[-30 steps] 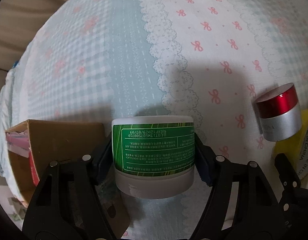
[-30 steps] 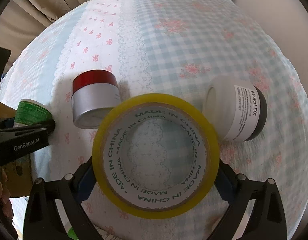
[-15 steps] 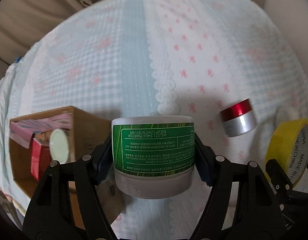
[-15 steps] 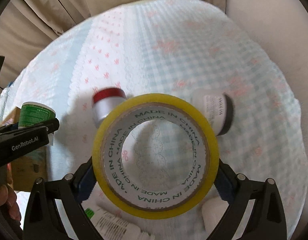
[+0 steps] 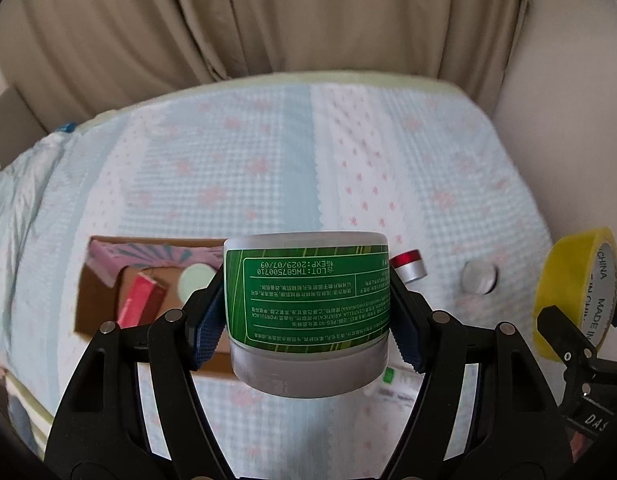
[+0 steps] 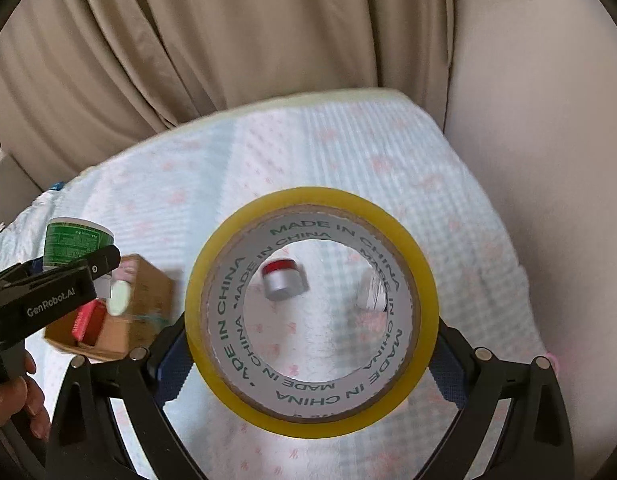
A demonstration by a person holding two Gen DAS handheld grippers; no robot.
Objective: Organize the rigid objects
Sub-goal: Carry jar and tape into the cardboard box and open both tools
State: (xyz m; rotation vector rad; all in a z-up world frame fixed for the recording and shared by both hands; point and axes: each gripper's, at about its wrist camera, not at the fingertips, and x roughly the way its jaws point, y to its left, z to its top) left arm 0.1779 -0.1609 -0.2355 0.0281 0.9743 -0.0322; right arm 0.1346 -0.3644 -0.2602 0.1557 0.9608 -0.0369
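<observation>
Beige curtains (image 5: pixel 268 20) back a bed (image 5: pixel 268 168) under a blue-checked, pink-bowed sheet. Left of centre in the left wrist view: open cardboard box (image 5: pixel 108 312) holding a red item (image 5: pixel 138 300); at centre, left gripper (image 5: pixel 306 316) clamped on an upside-down green-labelled jar (image 5: pixel 308 300); to its right, red-capped silver jar (image 5: pixel 407 267) and white jar (image 5: pixel 478 278) on the sheet. Right wrist view, centre: right gripper (image 6: pixel 308 344) clenched on yellow packing-tape roll (image 6: pixel 422 280).

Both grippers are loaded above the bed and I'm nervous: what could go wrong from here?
The cardboard box already holds a red packet and a pale lid, so the green-labelled jar in the left gripper may not seat flat. The right gripper pinches the yellow tape roll only at its outer rim; it might twist free.
</observation>
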